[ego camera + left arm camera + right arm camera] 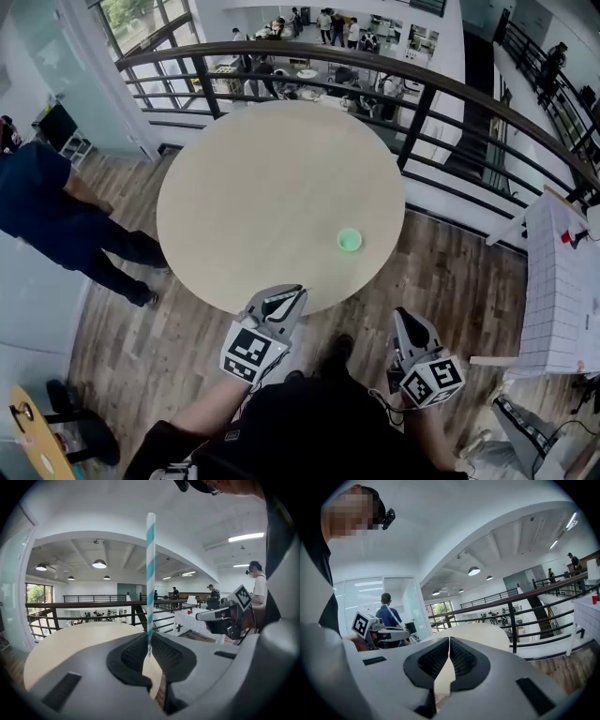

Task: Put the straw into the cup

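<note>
A small green cup (349, 240) stands on the round beige table (262, 187), toward its near right side. My left gripper (287, 298) hovers at the table's near edge, left of and nearer than the cup. It is shut on a teal-and-white striped straw (150, 569) that stands upright between the pads. From the right gripper view the left gripper (378, 631) shows the straw (392, 616) rising at a slant. My right gripper (402, 321) is off the table over the floor, its jaws shut with nothing between them (449, 643).
A dark metal railing (412, 84) curves behind the table, with a drop to a lower floor beyond. A person in dark blue (56, 211) stands at the left. At the right is a white-covered table (558, 281). Wooden floor (450, 272) surrounds the table.
</note>
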{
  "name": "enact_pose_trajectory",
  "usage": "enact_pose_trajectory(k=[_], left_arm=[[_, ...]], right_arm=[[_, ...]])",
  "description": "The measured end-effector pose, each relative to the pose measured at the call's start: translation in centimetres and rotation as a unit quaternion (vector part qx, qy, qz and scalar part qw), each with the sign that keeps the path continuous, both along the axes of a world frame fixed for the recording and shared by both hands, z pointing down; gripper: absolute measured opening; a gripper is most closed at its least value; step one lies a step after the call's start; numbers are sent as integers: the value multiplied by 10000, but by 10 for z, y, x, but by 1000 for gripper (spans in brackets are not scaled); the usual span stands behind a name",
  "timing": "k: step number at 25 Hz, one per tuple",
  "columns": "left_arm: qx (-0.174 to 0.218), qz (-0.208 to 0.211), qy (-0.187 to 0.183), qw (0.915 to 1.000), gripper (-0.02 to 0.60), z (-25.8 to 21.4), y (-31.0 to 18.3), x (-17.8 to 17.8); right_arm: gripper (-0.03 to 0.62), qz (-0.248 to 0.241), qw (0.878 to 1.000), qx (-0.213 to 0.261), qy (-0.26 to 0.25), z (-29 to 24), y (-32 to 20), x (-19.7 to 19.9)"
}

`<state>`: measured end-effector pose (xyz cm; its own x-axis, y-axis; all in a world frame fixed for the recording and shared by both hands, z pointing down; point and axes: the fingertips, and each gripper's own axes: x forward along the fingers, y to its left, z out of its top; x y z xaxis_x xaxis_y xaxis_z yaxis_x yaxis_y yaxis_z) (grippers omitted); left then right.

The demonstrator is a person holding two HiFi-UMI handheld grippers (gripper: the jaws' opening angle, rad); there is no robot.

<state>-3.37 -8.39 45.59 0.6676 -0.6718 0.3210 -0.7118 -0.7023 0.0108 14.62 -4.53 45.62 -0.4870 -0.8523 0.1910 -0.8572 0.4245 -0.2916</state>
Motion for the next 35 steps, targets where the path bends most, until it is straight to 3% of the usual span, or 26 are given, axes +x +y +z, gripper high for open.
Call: enact_pose_trajectory(k=[7,14,23,35], left_arm=[[-390,-337,162,9985,31,9,-57,33],[-404,-545,41,9977,31,12,-89,56],[-405,-210,-2,9990,31,22,-138,74],[-914,166,-75,9956,31,79,-182,75]], right_arm=[[23,-350,9992,-19,-187,-5,-72,35],[23,-540,9979,-81,-348,0,-108,51],[23,-376,9984,-290,-309,13,-143,54],[23,-162,9975,-651,-233,42,-173,36]])
